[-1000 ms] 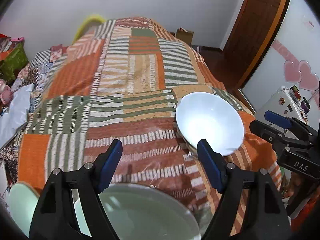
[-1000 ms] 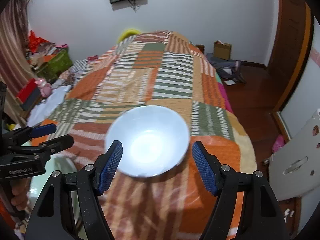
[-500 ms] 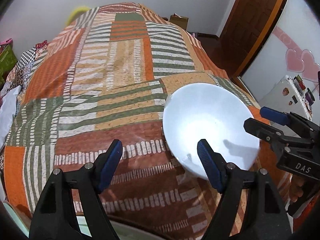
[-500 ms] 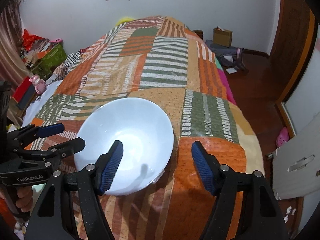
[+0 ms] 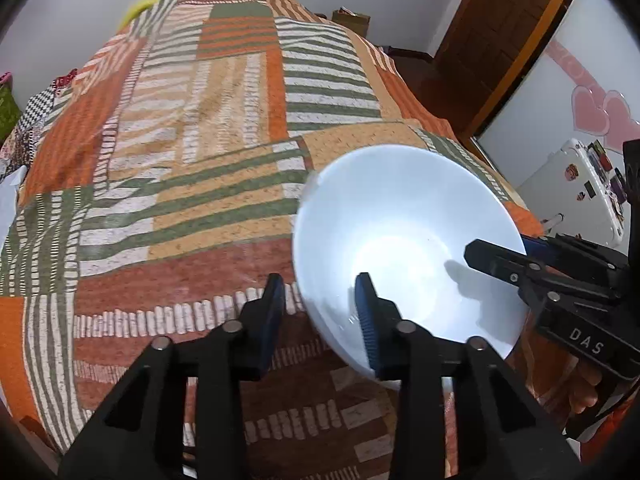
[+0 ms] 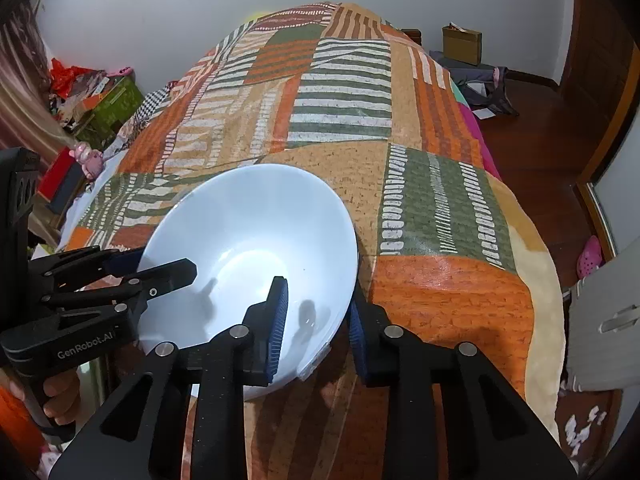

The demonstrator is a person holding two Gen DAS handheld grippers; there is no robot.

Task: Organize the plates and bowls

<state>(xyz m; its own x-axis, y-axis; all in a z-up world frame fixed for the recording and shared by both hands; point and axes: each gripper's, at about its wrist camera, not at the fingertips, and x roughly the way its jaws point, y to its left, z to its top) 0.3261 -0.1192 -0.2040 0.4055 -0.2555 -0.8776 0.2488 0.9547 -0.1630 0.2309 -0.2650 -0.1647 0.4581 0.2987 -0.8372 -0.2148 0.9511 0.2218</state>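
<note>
The left hand-held gripper (image 5: 320,312) straddles the near-left rim of the white bowl (image 5: 404,248), half closed, not yet pinching. The bowl sits tilted on the bed (image 5: 200,120). The right hand-held gripper (image 6: 316,316) brackets the opposite rim likewise; glazed, slippery, breakable, so grip the rim squarely.

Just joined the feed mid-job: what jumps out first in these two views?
A large glossy white ceramic bowl dominates, sitting near the foot of the bed on an orange, green and cream striped patchwork blanket. Both grippers straddle its rim from opposite sides: the left gripper and the right gripper, each with one blue-padded finger inside.
</note>
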